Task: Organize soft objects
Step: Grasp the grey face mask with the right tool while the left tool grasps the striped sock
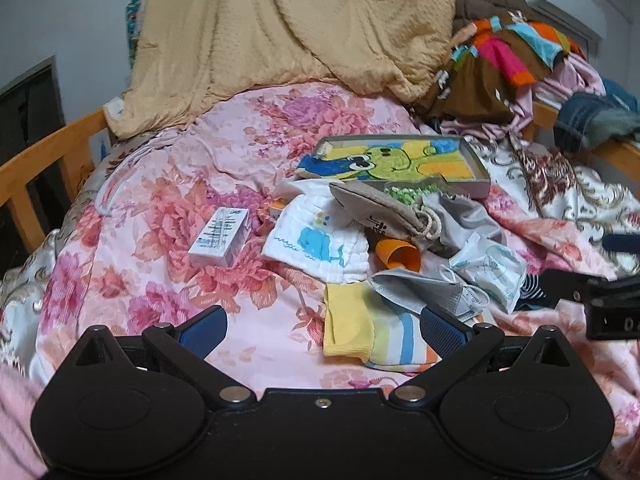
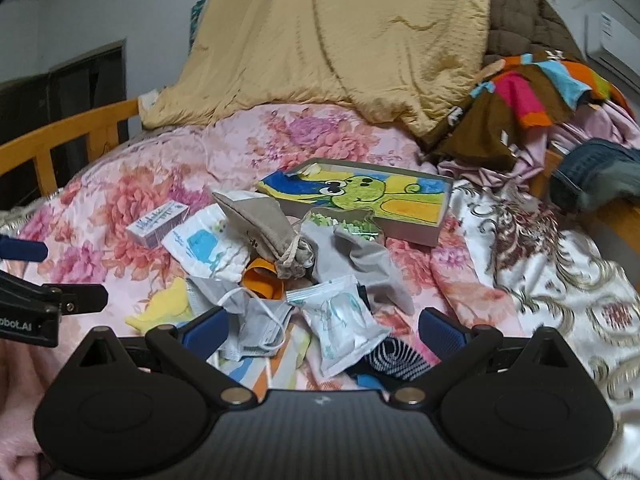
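A bed with a pink floral cover fills both views, backed by a heaped tan quilt and a pile of bright clothes against the wooden rail. A jumble of small things is gathered near the middle of the cover, just in front of a shallow box in which a towel with a green cartoon figure is laid flat, probably so that the soft items can be collected there. In the jumble a white cloth with a blue whale, a grey drawstring pouch, an orange cup, a grey face mask and a wrapped mask packet are overlapped loosely. A small white carton is set apart to the left. The left gripper is held low over the cover with its jaws spread wide and nothing between them; a yellow and striped cloth lies just ahead, close to its right finger. The right gripper is likewise held wide apart and empty, with the mask and the packet lying between its fingers, beside a dark striped sock. Both appear poised for a first pick, and nothing is yet sorted.
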`<move>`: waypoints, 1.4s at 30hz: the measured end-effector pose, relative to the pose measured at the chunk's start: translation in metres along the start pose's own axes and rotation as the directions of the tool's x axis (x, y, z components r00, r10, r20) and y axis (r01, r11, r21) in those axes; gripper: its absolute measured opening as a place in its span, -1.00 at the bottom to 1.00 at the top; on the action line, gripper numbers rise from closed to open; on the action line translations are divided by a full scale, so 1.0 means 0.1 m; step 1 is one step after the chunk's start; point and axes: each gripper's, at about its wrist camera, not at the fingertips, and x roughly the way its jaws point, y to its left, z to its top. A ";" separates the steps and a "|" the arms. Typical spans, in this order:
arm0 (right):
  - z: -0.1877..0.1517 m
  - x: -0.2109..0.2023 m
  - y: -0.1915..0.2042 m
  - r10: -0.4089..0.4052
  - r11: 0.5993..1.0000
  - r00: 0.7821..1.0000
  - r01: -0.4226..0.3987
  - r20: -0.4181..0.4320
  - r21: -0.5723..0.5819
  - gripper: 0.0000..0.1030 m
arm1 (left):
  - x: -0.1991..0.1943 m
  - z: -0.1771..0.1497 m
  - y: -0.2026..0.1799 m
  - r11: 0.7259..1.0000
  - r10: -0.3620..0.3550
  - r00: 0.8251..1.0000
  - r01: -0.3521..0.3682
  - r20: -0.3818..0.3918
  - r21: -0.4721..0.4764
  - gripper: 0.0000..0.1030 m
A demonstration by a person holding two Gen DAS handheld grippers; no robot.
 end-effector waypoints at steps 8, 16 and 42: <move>0.13 0.33 -0.12 0.069 0.995 0.998 -0.070 -0.010 -0.066 0.99 | 0.27 0.09 -0.06 0.999 0.007 0.999 -0.004 -0.039 0.055 0.98; 0.23 0.53 -0.19 0.238 0.968 0.971 -0.238 -0.009 -0.084 0.99 | 0.61 0.14 -0.13 0.977 -0.099 0.982 0.127 -0.159 0.171 0.98; 0.06 1.52 -0.04 0.462 0.887 0.850 -0.445 -0.253 0.124 0.58 | 1.27 -0.07 -0.43 0.902 -0.306 0.888 0.386 -0.343 0.194 0.98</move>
